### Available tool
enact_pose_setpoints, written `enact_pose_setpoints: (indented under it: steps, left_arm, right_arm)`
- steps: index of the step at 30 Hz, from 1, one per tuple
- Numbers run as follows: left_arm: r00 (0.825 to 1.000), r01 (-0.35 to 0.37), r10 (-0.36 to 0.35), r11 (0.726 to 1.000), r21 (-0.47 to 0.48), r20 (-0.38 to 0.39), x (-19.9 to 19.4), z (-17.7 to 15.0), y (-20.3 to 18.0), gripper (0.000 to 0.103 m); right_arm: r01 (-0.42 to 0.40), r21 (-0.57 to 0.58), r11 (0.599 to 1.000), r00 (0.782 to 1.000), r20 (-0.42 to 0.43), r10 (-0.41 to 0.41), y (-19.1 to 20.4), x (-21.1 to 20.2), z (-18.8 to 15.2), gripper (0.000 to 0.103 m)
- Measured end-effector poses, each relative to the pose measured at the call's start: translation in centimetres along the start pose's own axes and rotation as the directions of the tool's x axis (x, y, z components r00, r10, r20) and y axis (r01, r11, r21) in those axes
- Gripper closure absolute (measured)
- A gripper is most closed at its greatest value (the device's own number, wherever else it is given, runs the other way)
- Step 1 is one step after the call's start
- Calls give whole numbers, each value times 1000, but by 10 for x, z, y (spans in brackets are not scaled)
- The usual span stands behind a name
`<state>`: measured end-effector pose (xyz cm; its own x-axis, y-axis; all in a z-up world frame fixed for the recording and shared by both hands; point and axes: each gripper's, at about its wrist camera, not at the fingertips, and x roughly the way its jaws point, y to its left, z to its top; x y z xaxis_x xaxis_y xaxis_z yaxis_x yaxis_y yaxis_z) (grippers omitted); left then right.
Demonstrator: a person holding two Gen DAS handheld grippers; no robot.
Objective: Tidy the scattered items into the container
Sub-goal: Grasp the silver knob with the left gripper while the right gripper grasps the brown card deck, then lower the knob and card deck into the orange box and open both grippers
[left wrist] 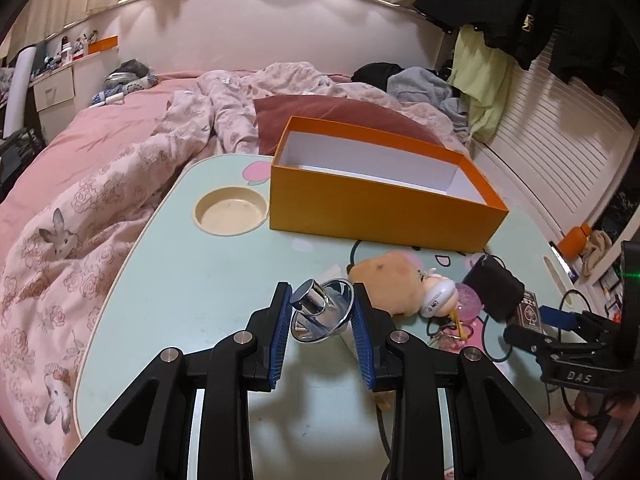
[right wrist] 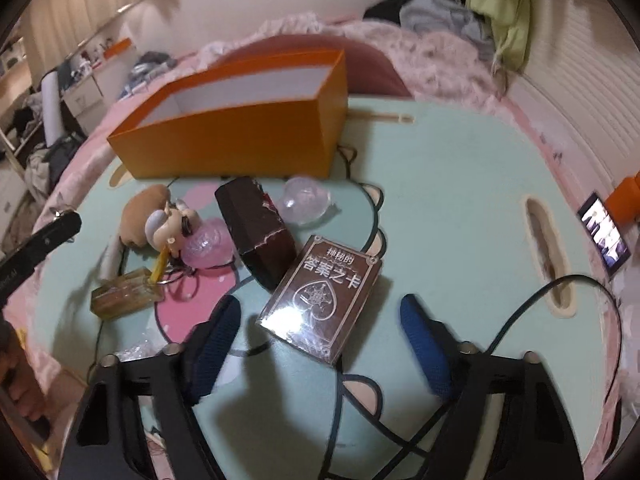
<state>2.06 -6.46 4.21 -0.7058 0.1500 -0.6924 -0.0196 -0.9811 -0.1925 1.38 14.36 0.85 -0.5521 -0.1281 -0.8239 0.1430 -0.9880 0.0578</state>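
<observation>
Behind the mint-green table (left wrist: 168,280) lies a bed with a rumpled pink floral quilt (left wrist: 80,200).

An orange box (left wrist: 376,208), white inside, stands open-topped at the table's far side, well ahead of both pairs of fingers.

Left gripper (left wrist: 322,314): its blue-padded fingers (left wrist: 280,320) are clenched around a shiny chrome flanged fitting (left wrist: 320,312), one pad touching each side; whether it is lifted off the table cannot be told.

Just right of those fingers lie a tan plush toy (left wrist: 396,276), a small doll figure (left wrist: 438,296), a pink translucent ball (left wrist: 468,300) and a dark box (left wrist: 494,286).

Right gripper (right wrist: 320,312): its fingers (right wrist: 424,344) are spread wide apart and grasp nothing. Between them, nearer the left finger, lies a brown card deck (right wrist: 320,300) in clear wrap, touching neither.

Beyond the deck sit the dark box and a clear ball (right wrist: 306,204); ahead and left of the fingers lies a clear yellowish block (right wrist: 124,294).
</observation>
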Motion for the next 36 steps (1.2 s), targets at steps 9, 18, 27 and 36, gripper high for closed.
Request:
enact_pose_setpoints:
  steps: [9,18,27,36]
  left_arm:
    - [1000,4,-4,1000,13,21,-5,12,-3,72]
    - [998,50,-53,995,81,34,7,71,-22,72]
    - [992,65,-54,994,93,-111,81,125,-41,72]
    - [976,55,-62,998,-42,-207,125,136,-21,63]
  right_arm:
    - [-47,28,999,994,102,43,-26,-27,-12,62]
    - [-157,19,987,965,214,149,-34,-50,48,62]
    - [-260,1,966,958,128,257,-17,0,137,62]
    - [-168,35,985,984,63,165,-8,53,163,61]
